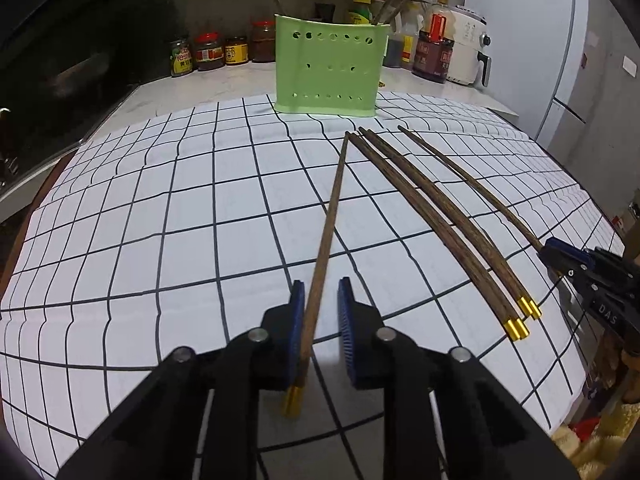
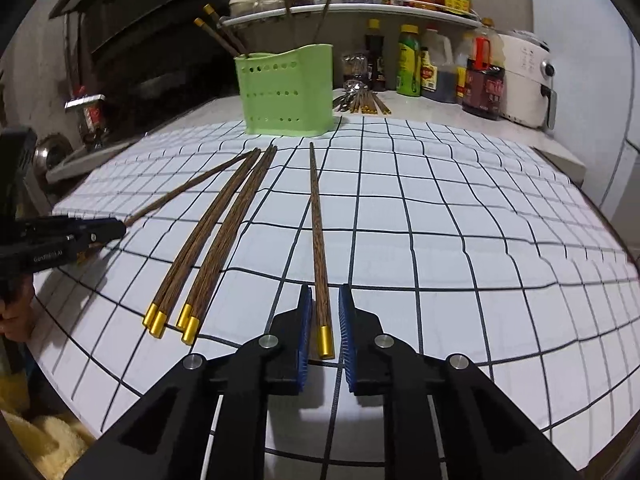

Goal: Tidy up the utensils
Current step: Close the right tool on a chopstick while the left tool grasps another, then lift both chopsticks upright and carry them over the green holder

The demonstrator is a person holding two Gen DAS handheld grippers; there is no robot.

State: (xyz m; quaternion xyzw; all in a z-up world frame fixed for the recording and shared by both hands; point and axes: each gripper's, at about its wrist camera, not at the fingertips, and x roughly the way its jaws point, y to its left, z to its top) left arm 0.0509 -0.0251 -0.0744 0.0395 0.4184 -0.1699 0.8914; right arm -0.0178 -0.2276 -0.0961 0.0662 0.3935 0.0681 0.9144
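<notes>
Several brown wooden chopsticks with gold caps lie on a white checked cloth [image 1: 168, 240]. My left gripper [image 1: 320, 292] is open, its blue pads on either side of one chopstick [image 1: 326, 240] that touches the left pad. My right gripper [image 2: 325, 300] is open around the gold-capped end of another chopstick [image 2: 318, 232]. A bunch of chopsticks [image 2: 208, 248] lies between the two; it also shows in the left wrist view [image 1: 440, 220]. A green perforated utensil holder [image 1: 330, 68] stands at the cloth's far edge with several chopsticks in it; it also shows in the right wrist view [image 2: 286, 92].
Sauce bottles and jars [image 1: 208, 52] line the counter behind the holder, under a white shelf [image 2: 352, 10]. A white air fryer [image 2: 524, 80] stands at the back right. More chopsticks and spoons [image 2: 360, 100] lie beside the holder. A stove [image 2: 120, 80] is at the left.
</notes>
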